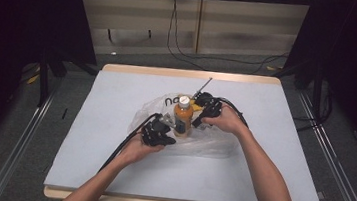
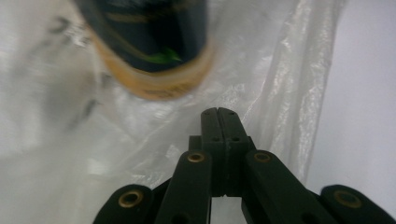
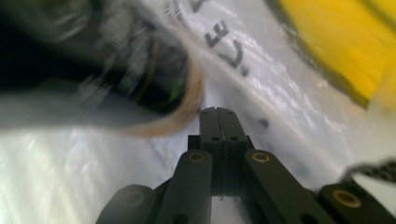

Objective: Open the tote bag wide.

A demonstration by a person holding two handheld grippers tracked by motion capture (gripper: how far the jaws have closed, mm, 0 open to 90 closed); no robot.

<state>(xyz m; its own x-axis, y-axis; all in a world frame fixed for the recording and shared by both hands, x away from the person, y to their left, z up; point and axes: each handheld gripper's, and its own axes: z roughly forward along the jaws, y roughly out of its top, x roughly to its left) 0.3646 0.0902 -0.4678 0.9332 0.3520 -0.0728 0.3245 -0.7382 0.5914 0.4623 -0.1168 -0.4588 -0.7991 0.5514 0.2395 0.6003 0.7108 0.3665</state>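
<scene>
Your left gripper (image 1: 164,124) and right gripper (image 1: 198,113), both closed and empty, flank the orange bottle (image 1: 183,115) standing on the clear plastic bag (image 1: 212,143) mid-frame.

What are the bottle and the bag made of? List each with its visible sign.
Bottle: probably clear plastic, orange drink showing through, dark label, white screw cap.
Bag: thin translucent plastic film; it crinkles, shines and shows the table through, with dark printed letters.

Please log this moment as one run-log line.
left gripper: shut, at bag edge | right gripper: shut, beside bottle | bottle: upright on clear plastic bag | table: white top
</scene>
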